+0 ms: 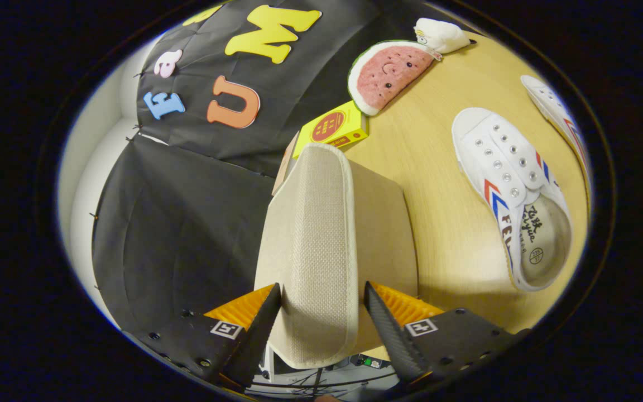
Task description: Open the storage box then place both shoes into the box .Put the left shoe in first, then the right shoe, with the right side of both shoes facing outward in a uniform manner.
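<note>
Gripper view: hand-held gripper (321, 312) clamps storage box lid (313, 245), extending lengthwise ahead.

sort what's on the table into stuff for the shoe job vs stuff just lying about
For the job: beige storage box, its lid flap between the claw fingers, near white shoe, far white shoe.

Lying about: watermelon plush, white plush, yellow carton.

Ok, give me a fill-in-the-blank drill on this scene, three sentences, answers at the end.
1. The gripper has its two fingers on either side of the beige fabric ____ of the storage box.
2. Beyond the box, the yellow carton lies next to a plush shaped like a slice of ____.
3. Both white shoes rest on the ____, outside the box.

Answers: lid; watermelon; table
</note>
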Demonstrator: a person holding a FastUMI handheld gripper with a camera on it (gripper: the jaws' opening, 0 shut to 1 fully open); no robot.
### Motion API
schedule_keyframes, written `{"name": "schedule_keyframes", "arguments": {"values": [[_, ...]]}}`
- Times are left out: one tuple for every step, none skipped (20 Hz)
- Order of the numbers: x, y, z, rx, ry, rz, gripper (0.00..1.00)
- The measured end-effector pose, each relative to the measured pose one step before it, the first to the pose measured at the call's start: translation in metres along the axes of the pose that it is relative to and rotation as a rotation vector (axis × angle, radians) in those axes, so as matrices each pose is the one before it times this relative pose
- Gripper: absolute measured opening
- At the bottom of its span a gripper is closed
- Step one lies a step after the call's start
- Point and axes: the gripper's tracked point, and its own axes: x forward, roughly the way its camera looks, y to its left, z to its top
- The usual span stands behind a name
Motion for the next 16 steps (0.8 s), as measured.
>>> {"name": "schedule_keyframes", "arguments": {"values": [[-0.00945, 0.00013, 0.00455, 0.00515, -0.00756, 0.00026, 0.79], [-0.00034, 0.00009, 0.00056, -0.00076, -0.00212, -0.00546, 0.72], [-0.00364, -0.00031, 0.00057, 0.00108, -0.00723, -0.008, 0.69], [-0.01148, -0.00055, 0.00407, -0.00055, -0.00198, -0.00818, 0.65], [0.00243, 0.00137, -0.00724, -0.00913, -0.00758, -0.01299, 0.61], [-0.00539, -0.00042, 0.00851, -0.0044, -0.01294, -0.01336, 0.47], [-0.00359, 0.00093, 0.00887, 0.0089, -0.02785, -0.00575, 0.33], [-0.00706, 0.00496, 0.00696, 0.01213, -0.01763, 0.0056, 0.19], [-0.00356, 0.00715, 0.00091, -0.00328, 0.0052, -0.00416, 0.05], [-0.0004, 0.00502, -0.00157, -0.02368, 0.01121, -0.01287, 0.01], [-0.00362, 0.00945, 0.00024, -0.03416, -0.00073, -0.01208, 0.01], [-0.00413, 0.0057, 0.00463, -0.03656, -0.00721, -0.01365, 0.0], [-0.00153, 0.01128, 0.00049, -0.02905, -0.01407, -0.0111, 0.0], [-0.00042, 0.00828, 0.00357, -0.02497, -0.01182, -0.01219, 0.0], [-0.00313, 0.0131, 0.00417, -0.02593, -0.0116, -0.00765, 0.0], [-0.00222, 0.01145, 0.00531, -0.01908, -0.01326, -0.00437, 0.0]]}}
